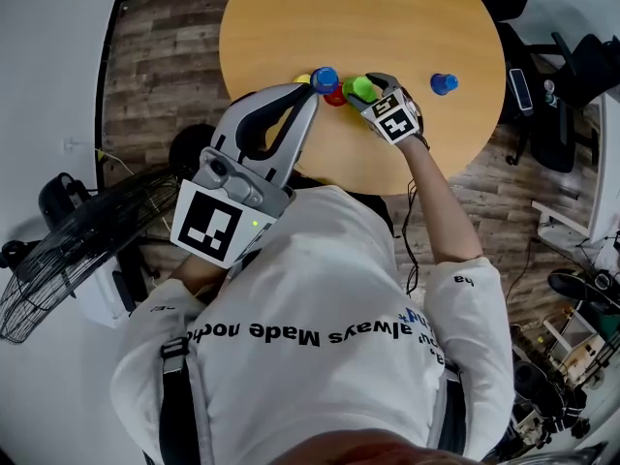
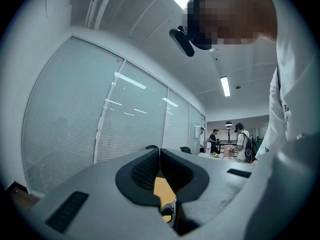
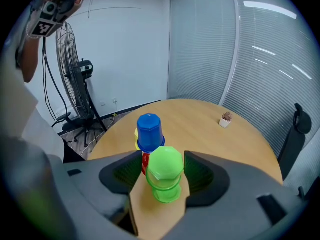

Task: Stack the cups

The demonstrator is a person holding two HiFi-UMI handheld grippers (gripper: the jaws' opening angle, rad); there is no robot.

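Note:
On the round wooden table (image 1: 407, 27) a green cup (image 3: 165, 170) stands bottom up on a second green piece, between the jaws of my right gripper (image 3: 162, 155). The jaws stand open, with a thin gap on each side of the cup. Just behind it a blue cup (image 3: 150, 130) sits bottom up on a red cup (image 3: 144, 161), with a yellow cup (image 3: 136, 139) behind them. The head view shows the right gripper (image 1: 368, 90) at the green cup (image 1: 362, 87), next to the blue cup (image 1: 325, 77). My left gripper (image 1: 312, 92) is held up, shut and empty, its tips meeting (image 2: 159, 151).
A second blue cup (image 1: 444, 83) stands alone on the table to the right. A small potted plant (image 3: 226, 119) sits near the far edge. A standing fan (image 1: 77, 250) is on the floor at the left, and office chairs (image 1: 562, 76) are at the right.

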